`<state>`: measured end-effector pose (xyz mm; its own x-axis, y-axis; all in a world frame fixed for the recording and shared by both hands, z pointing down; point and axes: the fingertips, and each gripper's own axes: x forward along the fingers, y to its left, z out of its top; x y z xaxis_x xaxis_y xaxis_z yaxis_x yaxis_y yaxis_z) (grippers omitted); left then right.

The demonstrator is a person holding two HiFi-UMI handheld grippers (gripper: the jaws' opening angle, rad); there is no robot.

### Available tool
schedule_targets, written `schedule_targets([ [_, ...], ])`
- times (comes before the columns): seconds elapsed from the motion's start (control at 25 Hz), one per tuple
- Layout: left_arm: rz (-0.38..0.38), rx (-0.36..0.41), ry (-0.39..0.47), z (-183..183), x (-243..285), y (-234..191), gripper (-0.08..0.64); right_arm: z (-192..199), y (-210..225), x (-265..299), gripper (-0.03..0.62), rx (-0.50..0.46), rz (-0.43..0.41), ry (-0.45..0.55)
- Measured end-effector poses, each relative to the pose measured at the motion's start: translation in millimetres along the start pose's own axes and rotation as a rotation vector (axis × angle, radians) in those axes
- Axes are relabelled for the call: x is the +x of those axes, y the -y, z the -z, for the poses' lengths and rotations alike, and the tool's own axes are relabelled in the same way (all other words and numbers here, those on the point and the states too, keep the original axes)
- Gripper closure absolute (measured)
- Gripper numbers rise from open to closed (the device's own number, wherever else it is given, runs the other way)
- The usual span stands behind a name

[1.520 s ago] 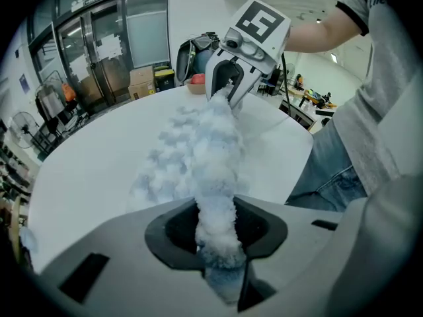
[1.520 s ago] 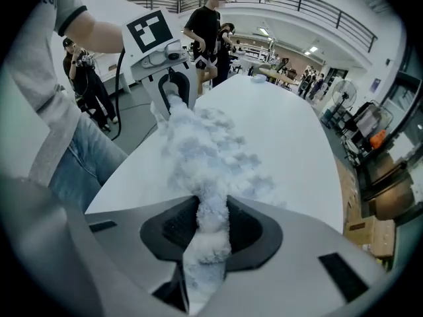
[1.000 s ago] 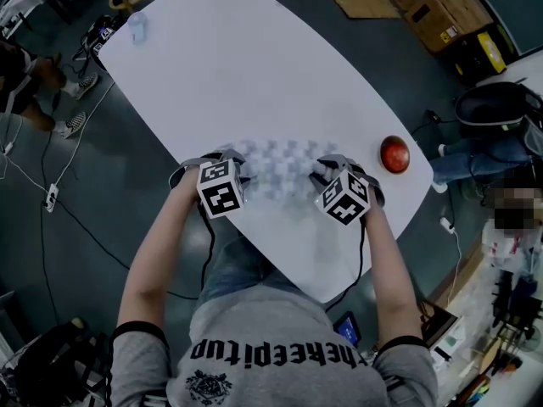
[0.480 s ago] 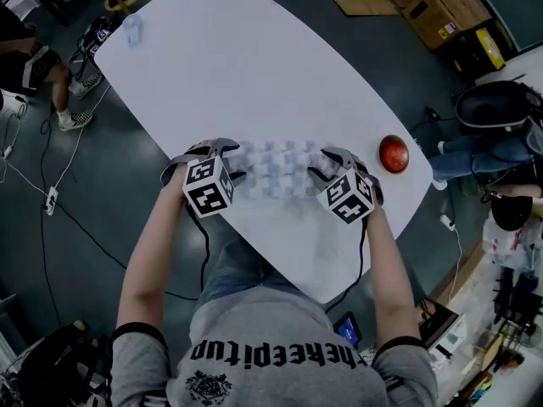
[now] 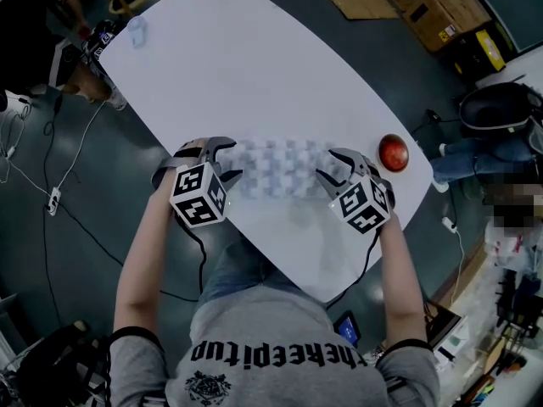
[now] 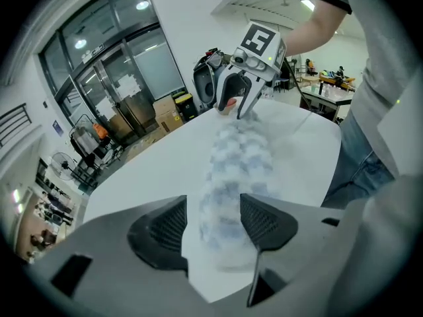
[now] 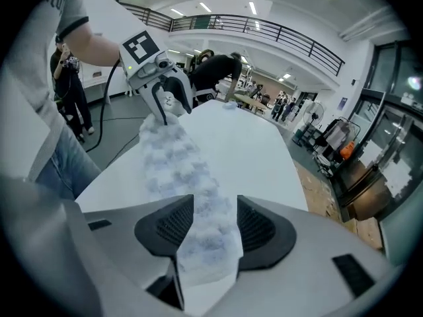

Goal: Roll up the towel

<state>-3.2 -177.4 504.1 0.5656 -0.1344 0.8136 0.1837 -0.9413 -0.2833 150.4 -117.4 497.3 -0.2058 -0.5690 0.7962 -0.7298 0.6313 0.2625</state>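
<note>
The towel (image 5: 280, 168), white with a pale blue check, lies rolled into a long bundle across the near part of the white table (image 5: 254, 66). My left gripper (image 5: 227, 161) hovers at its left end, jaws spread, nothing pressed between the pads. My right gripper (image 5: 333, 166) hovers at the right end, also open. In the left gripper view the roll (image 6: 238, 164) runs away from between my open left gripper (image 6: 213, 226) toward the right gripper (image 6: 238, 104). In the right gripper view the towel (image 7: 178, 164) shows between the parted jaws of my right gripper (image 7: 215, 223), apart from both pads.
A red ball-like object (image 5: 394, 153) sits near the table's right edge, close to the right gripper. A small clear object (image 5: 137, 28) stands at the table's far left end. Cardboard boxes (image 5: 441, 15) and cables (image 5: 51, 193) lie on the floor around the table.
Both grippers have let go of the towel's ends, spread their jaws and risen off the roll, drifting slightly outward. The rolled towel stays where it lay.
</note>
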Motion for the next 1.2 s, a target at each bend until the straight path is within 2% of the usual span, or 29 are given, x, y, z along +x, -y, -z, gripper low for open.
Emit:
schedule_targets([
  [0.2,-0.015,0.039,0.025,-16,-11,27,0.307,-5,-36,-13,0.408,-0.071,-0.048,0.015],
  [0.48,0.040,0.060,-0.067,4,15,79,0.307,29,-78,3,0.376,-0.156,-0.095,-0.082],
  [0.76,0.045,0.042,-0.135,31,36,86,0.298,66,-75,26,0.353,-0.222,-0.053,-0.184],
  [1.08,0.062,0.064,-0.169,36,53,79,0.296,72,-62,47,0.353,-0.261,-0.039,-0.233],
  [1.16,0.046,0.063,-0.164,37,55,77,0.296,72,-59,50,0.364,-0.266,-0.026,-0.242],
  [1.2,0.042,0.062,-0.161,38,56,77,0.296,71,-58,51,0.396,-0.265,-0.023,-0.245],
])
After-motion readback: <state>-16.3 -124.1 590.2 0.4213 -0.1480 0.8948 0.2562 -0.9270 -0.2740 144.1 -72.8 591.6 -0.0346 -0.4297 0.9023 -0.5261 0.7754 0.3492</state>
